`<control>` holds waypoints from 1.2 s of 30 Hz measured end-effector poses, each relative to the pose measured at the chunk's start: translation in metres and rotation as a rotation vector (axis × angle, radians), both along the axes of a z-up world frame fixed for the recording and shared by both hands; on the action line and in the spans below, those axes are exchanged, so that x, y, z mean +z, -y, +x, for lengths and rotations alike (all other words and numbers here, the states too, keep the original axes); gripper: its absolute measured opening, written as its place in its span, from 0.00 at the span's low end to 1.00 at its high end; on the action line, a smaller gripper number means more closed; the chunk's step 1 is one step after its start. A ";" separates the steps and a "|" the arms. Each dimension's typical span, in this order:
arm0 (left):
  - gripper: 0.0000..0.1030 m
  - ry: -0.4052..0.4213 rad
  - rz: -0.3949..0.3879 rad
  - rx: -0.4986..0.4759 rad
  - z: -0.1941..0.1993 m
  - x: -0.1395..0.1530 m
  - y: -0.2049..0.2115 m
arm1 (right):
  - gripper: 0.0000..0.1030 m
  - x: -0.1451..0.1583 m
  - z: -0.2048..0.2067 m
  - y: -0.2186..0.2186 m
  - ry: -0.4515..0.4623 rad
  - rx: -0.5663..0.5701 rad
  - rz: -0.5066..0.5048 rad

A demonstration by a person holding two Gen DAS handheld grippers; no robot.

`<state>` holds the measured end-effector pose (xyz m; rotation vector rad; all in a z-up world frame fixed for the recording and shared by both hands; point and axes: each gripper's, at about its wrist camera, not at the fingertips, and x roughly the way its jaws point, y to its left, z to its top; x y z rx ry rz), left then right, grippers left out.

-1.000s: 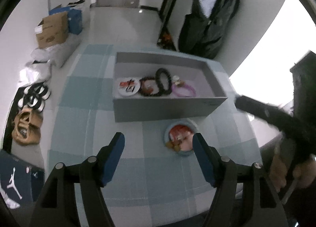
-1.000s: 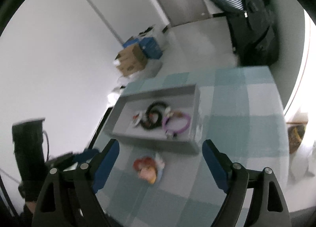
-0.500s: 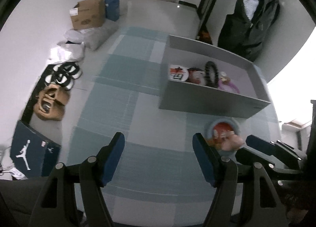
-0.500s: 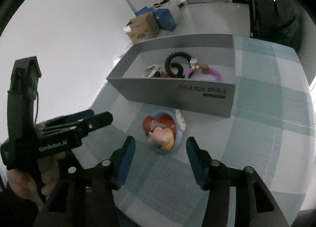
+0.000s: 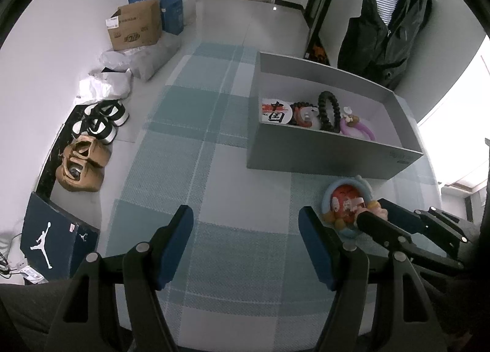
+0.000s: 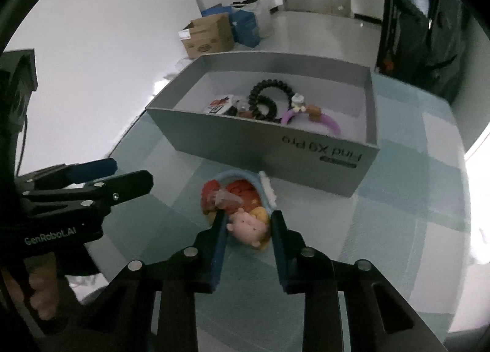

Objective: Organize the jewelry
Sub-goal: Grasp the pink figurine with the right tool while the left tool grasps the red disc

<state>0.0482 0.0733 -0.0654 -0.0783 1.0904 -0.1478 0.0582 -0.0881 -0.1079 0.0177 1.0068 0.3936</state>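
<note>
From the left wrist view, the left hand-held gripper (image 5: 246, 240) hangs spread over the bare checked surface (image 5: 214, 168) with nothing between its pads. The colourful charm piece (image 5: 347, 206), a blue ring with red and pink cartoon figures, lies on the surface just in front of the grey box (image 5: 321, 159). The right hand-held gripper (image 5: 372, 215) reaches in from the right, its tips at the charm's near edge. Inside the box already sit a round badge (image 5: 275, 110), a black bead bracelet (image 5: 328, 108) and a purple bracelet (image 5: 358, 130).

From the right wrist view, the right hand-held gripper (image 6: 246, 226) is closing around the charm piece (image 6: 242, 205); the pink figure sits between the pads, which look to be at its sides, though a firm pinch is not yet certain.

The step in hand is picking up the last loose piece. Next it calls for finishing the squeeze, lifting clear of the box's near wall (image 6: 260, 144), and setting the charm down in the bare floor of the box.
</note>
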 end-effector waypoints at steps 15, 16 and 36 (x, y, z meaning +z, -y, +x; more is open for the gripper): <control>0.65 -0.018 -0.119 -0.035 0.002 0.003 0.006 | 0.26 0.016 -0.001 0.030 -0.015 -0.041 0.171; 0.65 -0.008 -0.137 -0.058 0.002 0.005 0.009 | 0.26 0.017 0.000 0.035 -0.016 -0.057 0.183; 0.54 0.021 -0.020 -0.247 0.008 -0.002 0.071 | 0.26 0.027 0.005 0.075 -0.012 -0.167 0.271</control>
